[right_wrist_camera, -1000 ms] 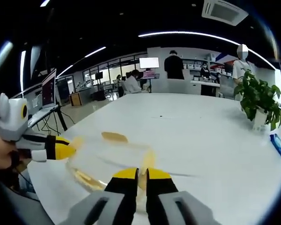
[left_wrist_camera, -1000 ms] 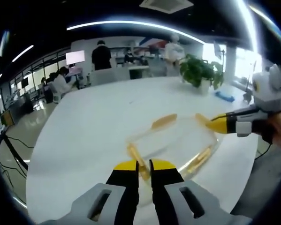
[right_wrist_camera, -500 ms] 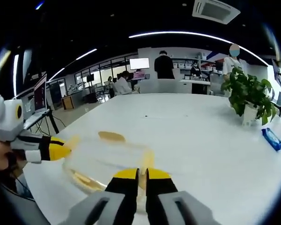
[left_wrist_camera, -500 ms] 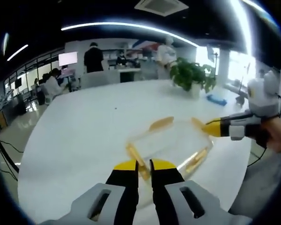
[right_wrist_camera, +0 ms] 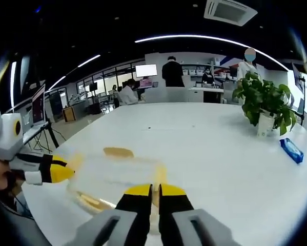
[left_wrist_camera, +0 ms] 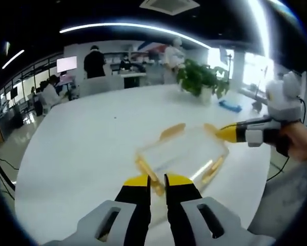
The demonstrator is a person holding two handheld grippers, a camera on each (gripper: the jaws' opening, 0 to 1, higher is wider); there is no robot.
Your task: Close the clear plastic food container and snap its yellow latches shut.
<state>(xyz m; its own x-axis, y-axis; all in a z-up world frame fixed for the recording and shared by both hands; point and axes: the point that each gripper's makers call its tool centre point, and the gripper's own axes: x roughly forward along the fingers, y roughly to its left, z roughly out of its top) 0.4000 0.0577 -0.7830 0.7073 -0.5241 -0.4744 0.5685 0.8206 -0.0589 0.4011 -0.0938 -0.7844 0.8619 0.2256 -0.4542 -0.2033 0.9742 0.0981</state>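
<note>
Clear container [left_wrist_camera: 181, 151] with yellow latches [left_wrist_camera: 172, 131] — white table [left_wrist_camera: 91, 138], green plant [right_wrist_camera: 263, 100].

Clear glossy plastic container [left_wrist_camera: 181, 154], yellow plastic latches [right_wrist_camera: 118, 152], smooth white glossy table [right_wrist_camera: 215, 148]

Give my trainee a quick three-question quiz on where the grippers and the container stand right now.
1. True or false: the left gripper is shut on a yellow latch of the container.
2. Which thing stands farther along the table from the container: A) the plant, B) a red mug, C) a stack of plates?
3. Fill in: the right gripper grips a latch at the container's ____ edge, as seen in the right gripper view.

Key: 1 true; 2 A; 3 near.
</note>
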